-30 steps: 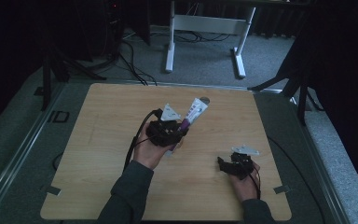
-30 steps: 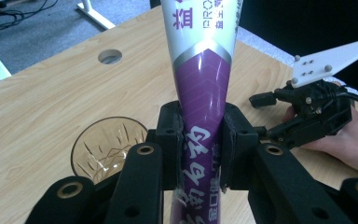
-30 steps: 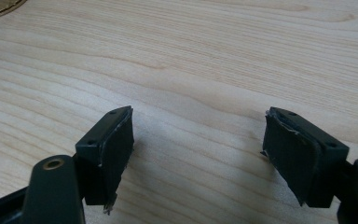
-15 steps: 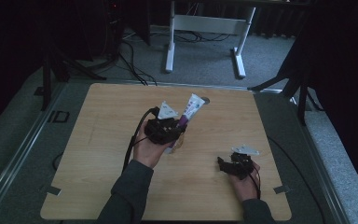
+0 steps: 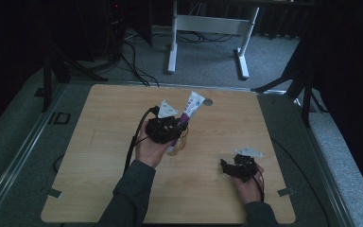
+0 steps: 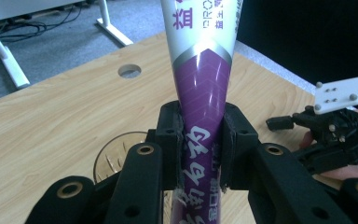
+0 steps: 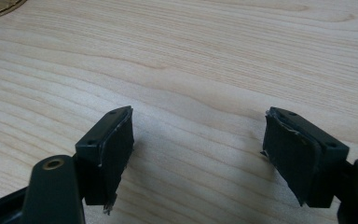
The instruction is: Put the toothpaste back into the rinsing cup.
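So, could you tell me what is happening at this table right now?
A person works with two handheld grippers. The left gripper is shut on a purple and white tube, holding it over a clear glass cup on the wooden table. The right gripper rests low over bare wood, jaws open and holding nothing.

White-and-purple tube with printed lettering, upright, slightly tilted, lower end over a clear glass at mid-desk
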Action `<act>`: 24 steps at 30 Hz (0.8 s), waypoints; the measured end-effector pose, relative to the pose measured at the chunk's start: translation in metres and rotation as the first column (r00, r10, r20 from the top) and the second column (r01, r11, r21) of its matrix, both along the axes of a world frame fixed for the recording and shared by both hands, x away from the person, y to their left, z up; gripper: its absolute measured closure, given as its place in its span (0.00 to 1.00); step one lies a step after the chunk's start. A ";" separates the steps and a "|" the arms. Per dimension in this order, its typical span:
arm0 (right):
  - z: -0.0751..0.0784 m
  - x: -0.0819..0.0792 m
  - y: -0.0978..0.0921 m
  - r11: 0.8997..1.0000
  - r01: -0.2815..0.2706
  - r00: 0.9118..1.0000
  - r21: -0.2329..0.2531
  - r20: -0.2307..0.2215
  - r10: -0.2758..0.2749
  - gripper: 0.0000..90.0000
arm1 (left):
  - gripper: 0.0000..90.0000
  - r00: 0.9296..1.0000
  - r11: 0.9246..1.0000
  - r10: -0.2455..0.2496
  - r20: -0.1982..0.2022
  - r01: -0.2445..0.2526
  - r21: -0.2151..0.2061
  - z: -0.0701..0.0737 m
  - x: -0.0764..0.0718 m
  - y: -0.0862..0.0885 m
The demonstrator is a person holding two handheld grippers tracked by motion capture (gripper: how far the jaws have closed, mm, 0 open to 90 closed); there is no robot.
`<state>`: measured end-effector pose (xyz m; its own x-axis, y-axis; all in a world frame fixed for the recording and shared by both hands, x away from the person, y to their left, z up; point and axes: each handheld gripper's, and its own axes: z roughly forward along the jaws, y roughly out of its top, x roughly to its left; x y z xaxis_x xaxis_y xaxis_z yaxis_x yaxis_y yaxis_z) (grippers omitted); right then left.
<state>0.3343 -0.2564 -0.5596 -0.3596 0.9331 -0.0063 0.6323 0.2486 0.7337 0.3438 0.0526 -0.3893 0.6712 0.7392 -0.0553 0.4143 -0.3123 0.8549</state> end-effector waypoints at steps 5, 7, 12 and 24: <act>0.000 0.000 0.000 1.000 0.001 1.000 0.001 -0.001 -0.001 0.27 | 0.80 1.000 1.000 0.013 0.000 -0.013 -0.004 -0.002 0.004 0.000; 0.000 0.000 0.000 1.000 0.001 1.000 0.001 0.000 -0.001 0.27 | 0.80 1.000 1.000 0.016 0.001 -0.016 -0.009 -0.003 0.005 0.001; 0.000 0.000 0.000 1.000 0.001 1.000 0.001 -0.001 -0.001 0.27 | 0.80 1.000 1.000 0.026 0.006 -0.026 -0.014 -0.005 0.007 0.000; 0.000 0.000 0.000 1.000 0.001 1.000 0.001 -0.001 -0.001 0.27 | 0.80 0.999 0.999 0.030 0.026 -0.029 -0.030 -0.009 0.013 0.000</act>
